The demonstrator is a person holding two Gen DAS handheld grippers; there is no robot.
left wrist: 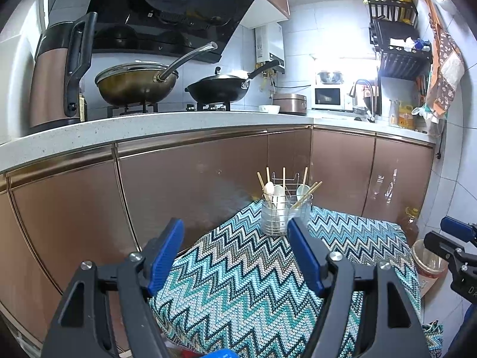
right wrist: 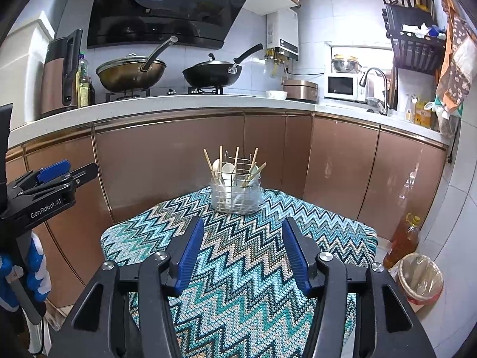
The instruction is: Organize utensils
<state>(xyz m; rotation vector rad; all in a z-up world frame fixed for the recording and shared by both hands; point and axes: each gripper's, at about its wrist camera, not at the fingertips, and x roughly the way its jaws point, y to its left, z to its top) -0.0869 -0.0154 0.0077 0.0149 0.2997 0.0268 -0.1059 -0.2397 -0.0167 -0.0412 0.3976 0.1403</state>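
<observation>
Chopsticks and spoons are already standing in the wire holder (right wrist: 236,192) at the frame's centre, on the zigzag-clothed desk (right wrist: 238,268). Both left tongs (left wrist: 235,232) and right tongs (right wrist: 242,235) are hovering spread, holding nothing; little seems left.

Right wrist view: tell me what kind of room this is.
A home kitchen, most likely: two woks on a gas stove under a range hood, a microwave beside the sink tap.

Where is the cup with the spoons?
The utensil holder stands at the far edge of the zigzag cloth, centred ahead of the right gripper, before the brown cabinets.
</observation>
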